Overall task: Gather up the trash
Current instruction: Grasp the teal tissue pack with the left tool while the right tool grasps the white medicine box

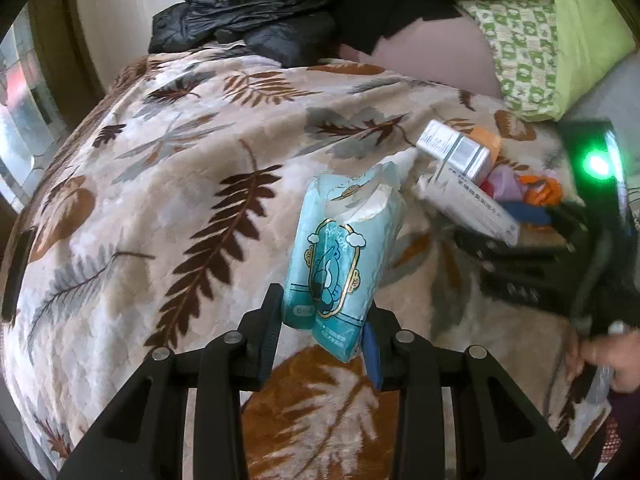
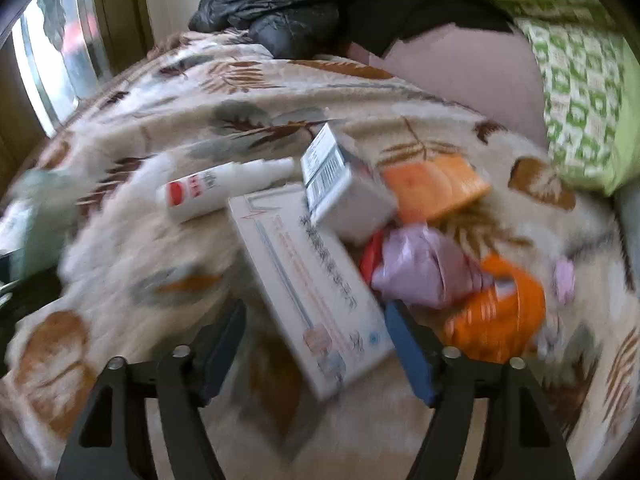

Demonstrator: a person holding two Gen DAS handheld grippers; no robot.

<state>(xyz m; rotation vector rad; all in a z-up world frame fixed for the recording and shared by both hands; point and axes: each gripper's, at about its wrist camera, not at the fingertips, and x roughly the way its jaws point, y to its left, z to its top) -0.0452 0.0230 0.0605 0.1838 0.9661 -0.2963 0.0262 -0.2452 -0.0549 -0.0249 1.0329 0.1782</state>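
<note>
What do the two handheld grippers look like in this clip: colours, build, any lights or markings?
Both are black, with angular linkage arms joined by round silver pins. The left gripper has one black ridged pad and one blue pad; the right gripper shows blue pads. Seen from the left wrist, the right gripper's body carries a glowing green light.

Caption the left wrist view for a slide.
Left gripper clamps a teal tissue pack above a leaf-patterned blanket.

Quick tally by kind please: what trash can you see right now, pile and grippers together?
Tissue packs: 1, the teal tissue pack in the left gripper
Cardboard boxes: 3, long white box, small grey box, orange box
Bottles: 1, white bottle
Crumpled wrappers: 2, lilac wrapper, orange wrapper
Total: 7
</note>
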